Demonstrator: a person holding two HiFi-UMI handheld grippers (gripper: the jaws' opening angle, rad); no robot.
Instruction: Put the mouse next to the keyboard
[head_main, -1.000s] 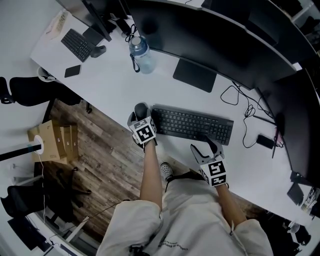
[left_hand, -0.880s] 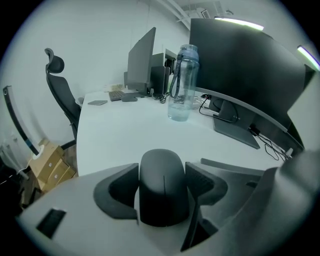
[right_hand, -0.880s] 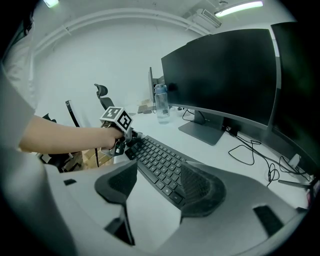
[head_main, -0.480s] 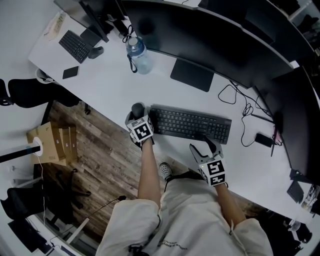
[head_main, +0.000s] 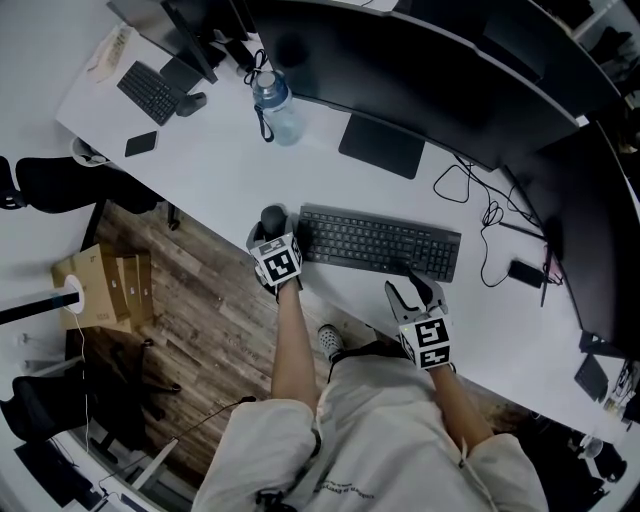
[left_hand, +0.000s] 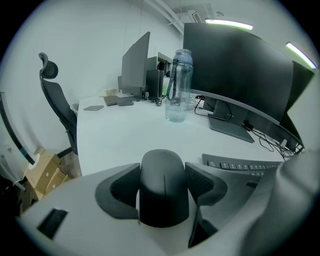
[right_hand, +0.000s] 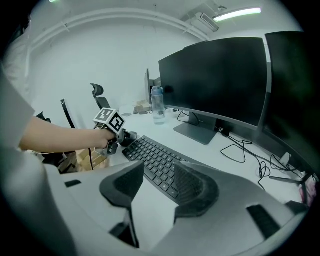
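Clear water bottle (head_main: 276, 110) near a curved monitor (head_main: 420, 70), black office chair (left_hand: 59, 102), cardboard boxes (head_main: 105, 285) on wooden floor (head_main: 215, 300)

Left gripper (head_main: 270, 233) reaches forward on an outstretched bare forearm (head_main: 288, 340), jaws clamped on the mouse (left_hand: 164, 186); right gripper (head_main: 415, 292) sits nearer the body, jaws closing with nothing between them.

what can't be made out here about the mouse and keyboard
- Whether the mouse touches the desk: left gripper view, its body hides the underside; head view, the left gripper partly covers it.
- Right end of the keyboard: left gripper view, behind the gripper's body.
- Key legends: too small in every view.
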